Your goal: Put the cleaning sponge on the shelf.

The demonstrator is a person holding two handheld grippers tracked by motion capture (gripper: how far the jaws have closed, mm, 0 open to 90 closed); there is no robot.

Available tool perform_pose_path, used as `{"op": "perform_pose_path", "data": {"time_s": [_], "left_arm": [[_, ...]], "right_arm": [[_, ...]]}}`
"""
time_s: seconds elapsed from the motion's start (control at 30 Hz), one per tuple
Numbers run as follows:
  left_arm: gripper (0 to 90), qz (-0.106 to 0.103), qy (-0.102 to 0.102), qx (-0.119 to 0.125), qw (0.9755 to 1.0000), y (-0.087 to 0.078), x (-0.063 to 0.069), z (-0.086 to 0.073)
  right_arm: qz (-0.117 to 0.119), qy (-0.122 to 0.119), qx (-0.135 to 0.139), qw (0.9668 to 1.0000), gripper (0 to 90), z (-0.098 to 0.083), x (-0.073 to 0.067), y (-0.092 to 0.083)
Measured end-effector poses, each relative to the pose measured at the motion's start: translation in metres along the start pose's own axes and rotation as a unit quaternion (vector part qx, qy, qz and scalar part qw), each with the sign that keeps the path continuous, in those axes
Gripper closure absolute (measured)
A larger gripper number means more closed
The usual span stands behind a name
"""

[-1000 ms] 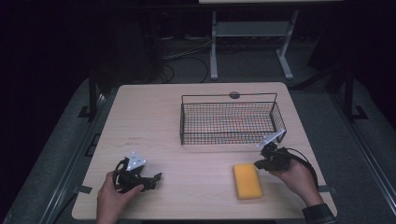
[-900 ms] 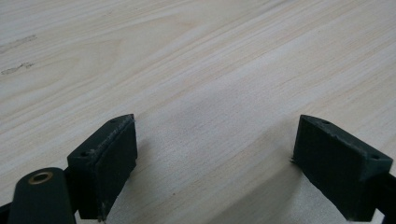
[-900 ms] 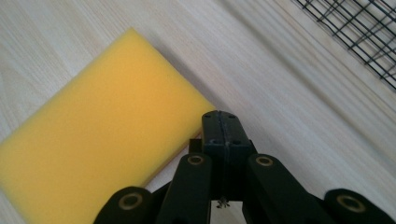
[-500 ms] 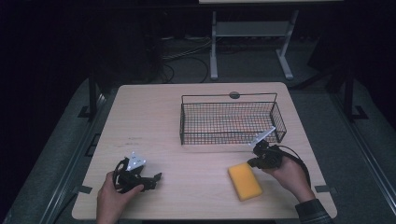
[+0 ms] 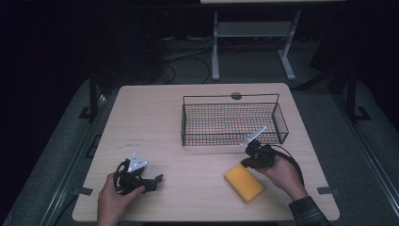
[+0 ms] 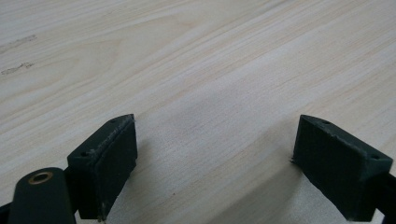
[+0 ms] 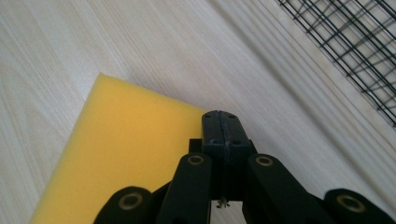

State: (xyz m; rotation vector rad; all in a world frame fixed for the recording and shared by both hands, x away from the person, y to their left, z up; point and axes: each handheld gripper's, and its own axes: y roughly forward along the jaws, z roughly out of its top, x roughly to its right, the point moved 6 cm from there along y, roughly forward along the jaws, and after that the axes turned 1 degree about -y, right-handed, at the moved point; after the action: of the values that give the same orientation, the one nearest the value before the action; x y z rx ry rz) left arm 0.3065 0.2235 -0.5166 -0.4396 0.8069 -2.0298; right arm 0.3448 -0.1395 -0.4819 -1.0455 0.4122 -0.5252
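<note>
A light wood-grain table [image 5: 155, 117] stands in a dark room, its corners rounded. A black wire basket [image 5: 233, 120] sits on the far right half of the tabletop, rectangular, upright, with an open mesh wall and a thin top rail. Just behind the basket, a small dark round grommet [image 5: 236, 96] is set into the tabletop near the far edge. Faint grey marks [image 5: 136, 140] show on the surface left of the basket. Beyond the table, a white metal stand [image 5: 249, 37] with two legs rests on the floor, and dark cables [image 5: 188, 56] lie tangled beside it. Grey flooring [image 5: 339, 127] borders the table on either side.
</note>
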Motion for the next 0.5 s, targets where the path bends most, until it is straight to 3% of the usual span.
{"op": "perform_pose_path", "data": {"time_s": [0.5], "left_arm": [[12.7,0.0,0.0,0.0,1.0,0.0,0.0,0.0]], "right_arm": [[0.01,-0.023,-0.004,0.9997,90.0,0.018,-0.013,0.009]]}}
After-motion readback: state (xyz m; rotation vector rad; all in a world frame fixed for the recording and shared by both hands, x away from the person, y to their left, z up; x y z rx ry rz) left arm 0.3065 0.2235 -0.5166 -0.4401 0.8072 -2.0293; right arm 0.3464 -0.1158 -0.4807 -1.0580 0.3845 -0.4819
